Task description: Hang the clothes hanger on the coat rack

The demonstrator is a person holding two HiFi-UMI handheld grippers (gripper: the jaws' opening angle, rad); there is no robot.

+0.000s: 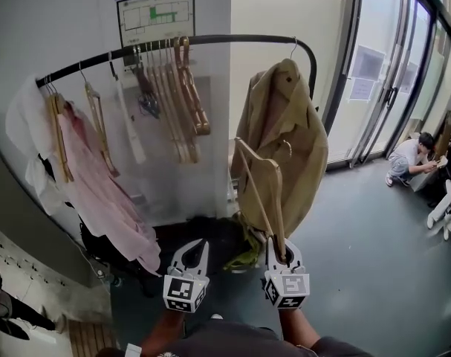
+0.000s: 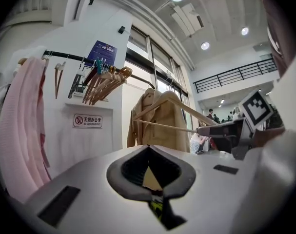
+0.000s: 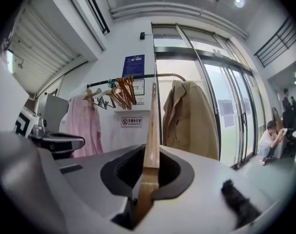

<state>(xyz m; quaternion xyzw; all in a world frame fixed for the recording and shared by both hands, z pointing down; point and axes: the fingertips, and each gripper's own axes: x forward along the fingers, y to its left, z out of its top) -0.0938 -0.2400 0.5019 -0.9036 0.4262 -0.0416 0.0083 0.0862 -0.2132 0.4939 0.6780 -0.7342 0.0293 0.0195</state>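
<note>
My right gripper (image 1: 278, 253) is shut on one end of a bare wooden hanger (image 1: 258, 184), which rises tilted in front of a beige coat (image 1: 284, 132). In the right gripper view the hanger's arm (image 3: 151, 126) stands clamped between the jaws of the right gripper (image 3: 150, 155). The black rail of the coat rack (image 1: 210, 42) runs above, with several wooden hangers (image 1: 182, 88) bunched at its middle. My left gripper (image 1: 195, 248) is beside the right one, shut and holding nothing (image 2: 148, 150). From the left gripper view the held hanger (image 2: 174, 108) shows to the right.
A pink shirt (image 1: 99, 192) hangs at the rail's left end. Dark bags or clothes (image 1: 199, 236) lie on the floor under the rack. Glass doors (image 1: 381, 88) stand to the right, where a person (image 1: 411, 158) crouches. A white wall with a sign (image 1: 154, 13) is behind the rack.
</note>
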